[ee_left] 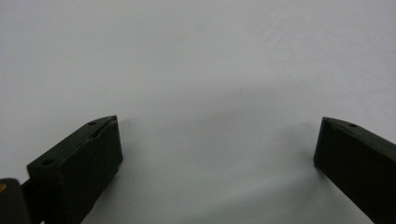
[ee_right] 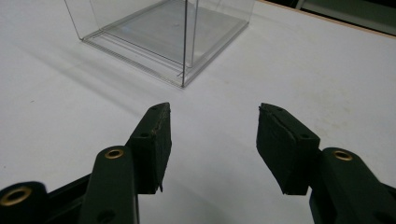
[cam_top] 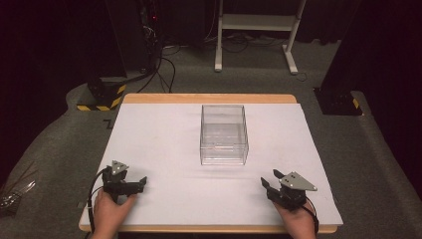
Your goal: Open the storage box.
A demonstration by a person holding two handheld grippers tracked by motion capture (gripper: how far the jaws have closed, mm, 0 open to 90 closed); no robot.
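High view places the clear box [cam_top: 224, 134] mid-table, between left gripper [cam_top: 142, 184] and right gripper [cam_top: 268, 185]; right gripper view [ee_right: 212, 123] shows jaws parted, empty; left gripper view [ee_left: 217, 140] shows jaws wide, empty.

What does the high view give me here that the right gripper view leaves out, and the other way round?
High view alone: both hands on the near edge of the table, the left gripper apart from the right gripper, the whole clear box standing mid-table, and the dark floor with the white frame behind. Right gripper view alone: the right gripper's jaws close up, parted with nothing between them, and the box's near corner seam. Shared: the clear box on the white table surface, untouched.
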